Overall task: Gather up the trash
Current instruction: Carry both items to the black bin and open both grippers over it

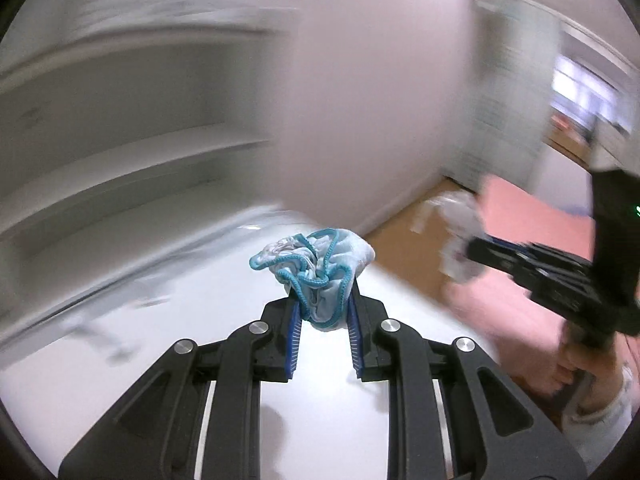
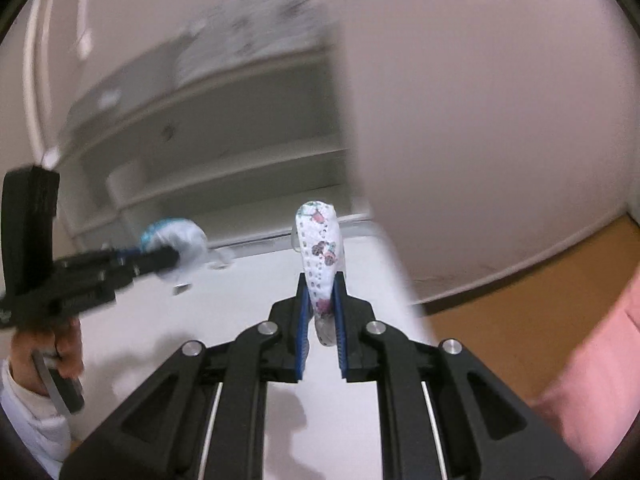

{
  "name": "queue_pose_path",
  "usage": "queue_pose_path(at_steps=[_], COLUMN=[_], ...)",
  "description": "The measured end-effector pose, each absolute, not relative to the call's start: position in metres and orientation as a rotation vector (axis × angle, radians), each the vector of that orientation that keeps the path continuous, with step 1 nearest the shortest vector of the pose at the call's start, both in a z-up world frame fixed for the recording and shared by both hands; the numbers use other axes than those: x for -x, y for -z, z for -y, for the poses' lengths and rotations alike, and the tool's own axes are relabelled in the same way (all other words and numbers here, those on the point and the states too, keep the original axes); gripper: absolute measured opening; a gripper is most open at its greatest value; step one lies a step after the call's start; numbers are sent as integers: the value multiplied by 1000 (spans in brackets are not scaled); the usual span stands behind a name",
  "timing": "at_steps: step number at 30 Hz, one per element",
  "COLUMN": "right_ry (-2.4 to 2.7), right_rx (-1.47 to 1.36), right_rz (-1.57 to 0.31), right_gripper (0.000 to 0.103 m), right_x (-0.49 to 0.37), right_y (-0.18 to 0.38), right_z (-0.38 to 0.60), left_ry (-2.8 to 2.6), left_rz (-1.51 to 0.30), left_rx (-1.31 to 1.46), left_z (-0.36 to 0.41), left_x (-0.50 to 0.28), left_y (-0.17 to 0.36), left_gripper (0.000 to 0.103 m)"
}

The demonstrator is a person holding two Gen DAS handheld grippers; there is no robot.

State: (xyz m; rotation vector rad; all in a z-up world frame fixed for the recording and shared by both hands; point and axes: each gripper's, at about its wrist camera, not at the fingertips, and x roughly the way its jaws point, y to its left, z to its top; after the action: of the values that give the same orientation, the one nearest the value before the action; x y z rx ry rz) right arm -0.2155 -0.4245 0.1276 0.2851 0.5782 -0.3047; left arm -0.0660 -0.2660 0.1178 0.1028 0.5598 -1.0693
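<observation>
My left gripper (image 1: 323,304) is shut on a crumpled light-blue face mask (image 1: 316,268) with blue cords, held above the white table (image 1: 180,340). My right gripper (image 2: 322,294) is shut on a crumpled white wrapper with a flower print (image 2: 320,256), also above the table (image 2: 240,300). The right gripper with its wrapper (image 1: 460,232) shows blurred at the right of the left wrist view. The left gripper with the mask (image 2: 176,244) shows blurred at the left of the right wrist view.
White shelving (image 2: 224,152) stands behind the table against a pale wall (image 2: 480,120). A wooden floor (image 2: 520,280) lies to the right. Something pink (image 1: 532,220) is on the floor side. Both views are motion-blurred.
</observation>
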Motion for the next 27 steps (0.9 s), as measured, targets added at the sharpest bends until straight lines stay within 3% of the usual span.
queue_pose_path(at_steps=[5,8,12,16,18,27], right_ry=[521,606,640,649,651,647], right_rx=[-422,-579,-813,-1048,-1131,-1174], right_rz=[-575,-642,-755,-928,-978,-1000], right_gripper=[12,12,12,12,12,12], right_x=[349,419,465,480,483,492], right_y=[-114,-62,39,174,219,253], right_z=[512,559,597,616,618,636], left_ry=[1389,1518,1554,1415,1357,1308], left_rz=[-553,-647,-878,-1310,-1399,-1409], left_rx=[-261,-352,-515,-620,-631,-655], left_z=[409,470,545,604,616,645], left_x=[181,232,277,268,264,277], left_y=[-108,-74,28,177,215,232], left_gripper=[19,19,19,19,19,19])
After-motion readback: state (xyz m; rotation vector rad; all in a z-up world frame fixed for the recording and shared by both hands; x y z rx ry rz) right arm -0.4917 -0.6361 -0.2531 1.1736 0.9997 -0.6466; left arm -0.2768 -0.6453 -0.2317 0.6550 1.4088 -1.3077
